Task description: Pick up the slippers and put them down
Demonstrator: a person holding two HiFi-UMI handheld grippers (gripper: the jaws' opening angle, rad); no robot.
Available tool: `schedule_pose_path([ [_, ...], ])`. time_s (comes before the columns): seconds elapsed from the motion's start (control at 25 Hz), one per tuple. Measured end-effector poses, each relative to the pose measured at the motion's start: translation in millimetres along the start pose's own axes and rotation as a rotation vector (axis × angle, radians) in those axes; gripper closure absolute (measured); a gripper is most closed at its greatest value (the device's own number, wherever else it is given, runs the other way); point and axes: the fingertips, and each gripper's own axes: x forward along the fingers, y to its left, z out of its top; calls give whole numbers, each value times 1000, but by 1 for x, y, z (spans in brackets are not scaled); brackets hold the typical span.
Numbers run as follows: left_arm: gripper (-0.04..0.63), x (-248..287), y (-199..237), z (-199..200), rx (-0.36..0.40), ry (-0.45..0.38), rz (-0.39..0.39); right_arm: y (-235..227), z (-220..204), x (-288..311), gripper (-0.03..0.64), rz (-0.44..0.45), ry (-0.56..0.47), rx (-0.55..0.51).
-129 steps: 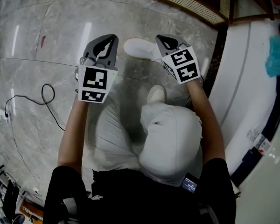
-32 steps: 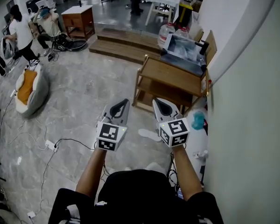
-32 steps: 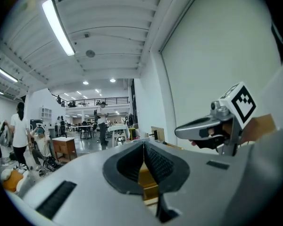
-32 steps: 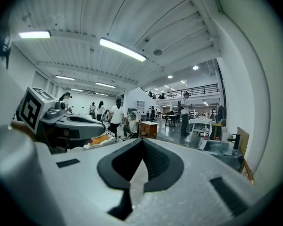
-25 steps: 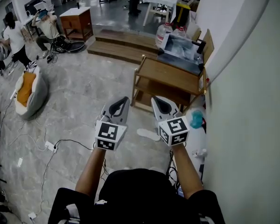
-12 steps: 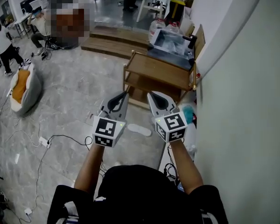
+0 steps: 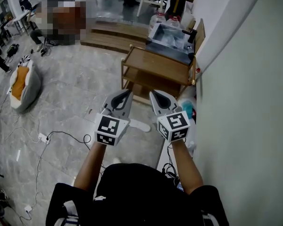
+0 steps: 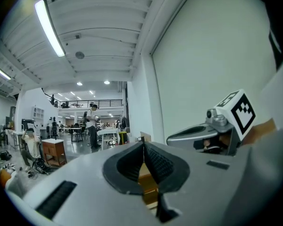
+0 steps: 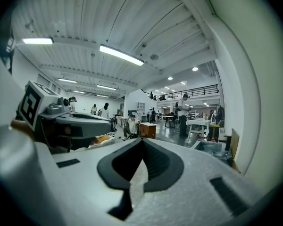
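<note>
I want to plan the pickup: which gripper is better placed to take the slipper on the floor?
Left, slightly. The slipper shows just beside the left gripper; the right gripper is farther. Both are shut and empty.

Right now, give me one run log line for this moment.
left gripper: shut, empty | right gripper: shut, empty | white slipper: on floor, untouched

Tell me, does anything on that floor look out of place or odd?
One flat white slipper lies alone on the grey marble floor in front of the low wooden shelf rack; no second one shows. A thin black cable also trails loose across the floor at the left.
</note>
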Motion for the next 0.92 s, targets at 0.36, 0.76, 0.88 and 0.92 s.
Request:
schedule_pose_path([
  [0.36, 589, -5, 0, -5, -1, 10, 5, 1, -5, -5, 620, -14, 3, 1],
  [0.76, 589, -8, 2, -4, 4, 3, 15, 5, -7, -3, 620, -5, 7, 6],
  [0.88, 589, -8, 5, -4, 6, 5, 16, 6, -8, 0, 620, -3, 9, 7],
  [0.92, 589, -8, 6, -4, 7, 6, 16, 7, -7, 1, 620, -3, 10, 8],
])
